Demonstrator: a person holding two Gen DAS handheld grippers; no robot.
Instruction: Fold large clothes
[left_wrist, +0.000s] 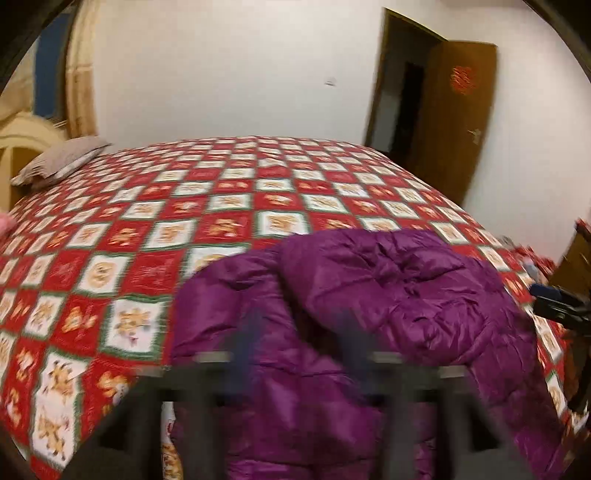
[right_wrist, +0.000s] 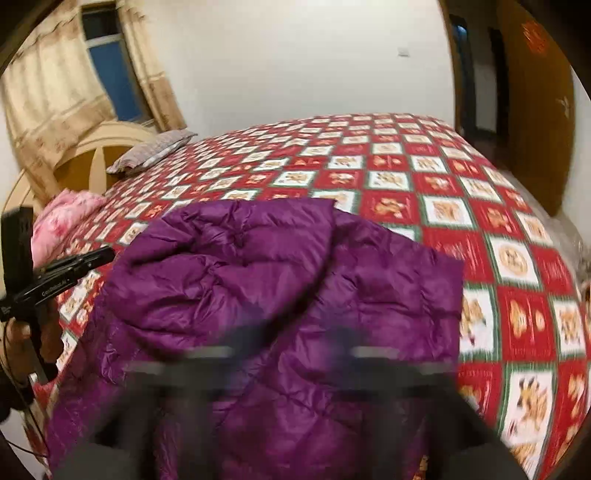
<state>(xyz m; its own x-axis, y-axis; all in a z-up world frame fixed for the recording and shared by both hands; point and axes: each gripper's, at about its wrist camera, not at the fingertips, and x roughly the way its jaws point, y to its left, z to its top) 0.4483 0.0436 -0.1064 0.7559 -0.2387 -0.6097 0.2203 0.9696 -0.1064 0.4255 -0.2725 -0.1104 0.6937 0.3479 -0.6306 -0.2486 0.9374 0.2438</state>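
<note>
A purple quilted puffer jacket (left_wrist: 388, 295) lies on the bed near its front edge, its hood bunched on top; it also shows in the right wrist view (right_wrist: 277, 277). My left gripper (left_wrist: 303, 350) hovers over the jacket's near part, badly blurred, so its jaws cannot be read. My right gripper (right_wrist: 295, 347) is over the jacket too, equally blurred. The right gripper's body shows at the right edge of the left wrist view (left_wrist: 561, 302). The left gripper's body shows at the left edge of the right wrist view (right_wrist: 55, 273).
The bed has a red, white and green checked cover (left_wrist: 184, 221). A grey pillow (left_wrist: 59, 158) lies by the headboard, with a pink cloth (right_wrist: 66, 218) beside it. A brown door (left_wrist: 458, 110) stands open behind the bed. Curtains (right_wrist: 48, 85) hang at a window.
</note>
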